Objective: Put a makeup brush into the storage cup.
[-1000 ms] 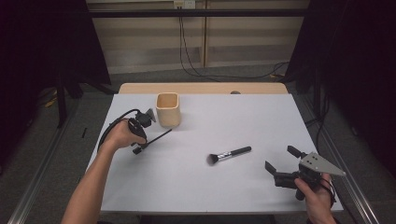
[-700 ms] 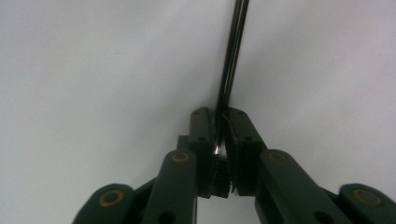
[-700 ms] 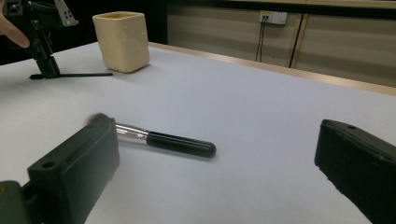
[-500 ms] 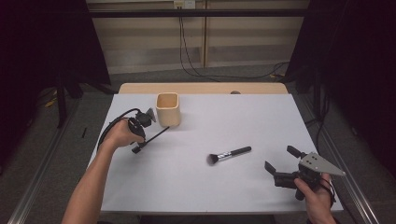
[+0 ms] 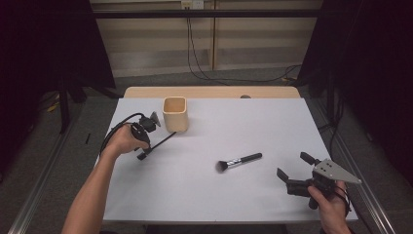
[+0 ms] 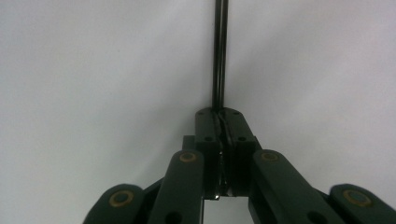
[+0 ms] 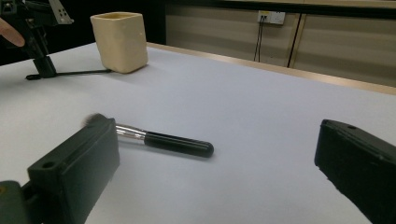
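Black and thin, the stick (image 5: 162,142) lies on the white table (image 5: 204,195) beside the beige cup (image 5: 175,114), clamped in the left gripper (image 5: 142,155); the right gripper (image 5: 295,165) gapes empty.

Left gripper view: its jaws have just been closing and pinch the stick.

Right gripper view: jaws wide, a makeup brush (image 7: 159,138) beyond (untouched).

a lab-like recording room: bare white table (image 5: 204,195), dark curtains (image 5: 44,44), wall socket (image 5: 191,5), loose cables (image 5: 204,73).
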Action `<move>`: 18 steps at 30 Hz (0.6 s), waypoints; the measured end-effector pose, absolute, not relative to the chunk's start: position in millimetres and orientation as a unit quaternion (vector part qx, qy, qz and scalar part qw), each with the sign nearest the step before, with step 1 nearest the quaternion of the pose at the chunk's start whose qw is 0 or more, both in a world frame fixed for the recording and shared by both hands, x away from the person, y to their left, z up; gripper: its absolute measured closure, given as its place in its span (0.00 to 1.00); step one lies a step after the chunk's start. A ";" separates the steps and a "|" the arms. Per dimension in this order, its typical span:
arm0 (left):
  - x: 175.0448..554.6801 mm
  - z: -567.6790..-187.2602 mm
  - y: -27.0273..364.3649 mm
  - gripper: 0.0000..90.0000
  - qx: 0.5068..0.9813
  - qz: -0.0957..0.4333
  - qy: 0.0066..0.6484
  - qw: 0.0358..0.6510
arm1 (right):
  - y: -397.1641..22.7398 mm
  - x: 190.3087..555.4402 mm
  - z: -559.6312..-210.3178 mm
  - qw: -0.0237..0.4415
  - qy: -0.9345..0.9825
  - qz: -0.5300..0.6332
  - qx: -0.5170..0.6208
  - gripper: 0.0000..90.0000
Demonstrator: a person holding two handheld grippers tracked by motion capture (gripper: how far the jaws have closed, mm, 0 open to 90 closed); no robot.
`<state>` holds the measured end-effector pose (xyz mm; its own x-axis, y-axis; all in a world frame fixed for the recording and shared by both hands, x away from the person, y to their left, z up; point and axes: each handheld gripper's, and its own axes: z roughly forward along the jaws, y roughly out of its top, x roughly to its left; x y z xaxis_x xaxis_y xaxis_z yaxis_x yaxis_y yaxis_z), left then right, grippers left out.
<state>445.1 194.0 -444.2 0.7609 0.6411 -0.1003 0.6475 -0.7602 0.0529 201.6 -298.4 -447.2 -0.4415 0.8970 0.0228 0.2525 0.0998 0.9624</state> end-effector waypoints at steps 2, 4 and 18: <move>444.4 -444.0 196.4 0.96 0.936 -0.038 0.346 0.044 | -298.0 201.8 -447.2 0.310 0.673 0.517 0.428 0.00; 442.8 -443.8 200.4 0.96 0.934 -0.042 0.350 0.054 | -297.7 201.9 -447.1 0.311 0.673 0.517 0.428 0.00; 433.5 -429.2 215.9 0.96 0.925 -0.051 0.356 0.119 | -296.7 202.7 -447.4 0.310 0.672 0.517 0.430 0.00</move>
<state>433.5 215.9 -429.2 0.7407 0.6475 -0.1790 0.6717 -0.7178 0.1829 202.7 -296.7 -447.4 -0.4384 0.8984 0.0272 0.2564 0.0959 0.9618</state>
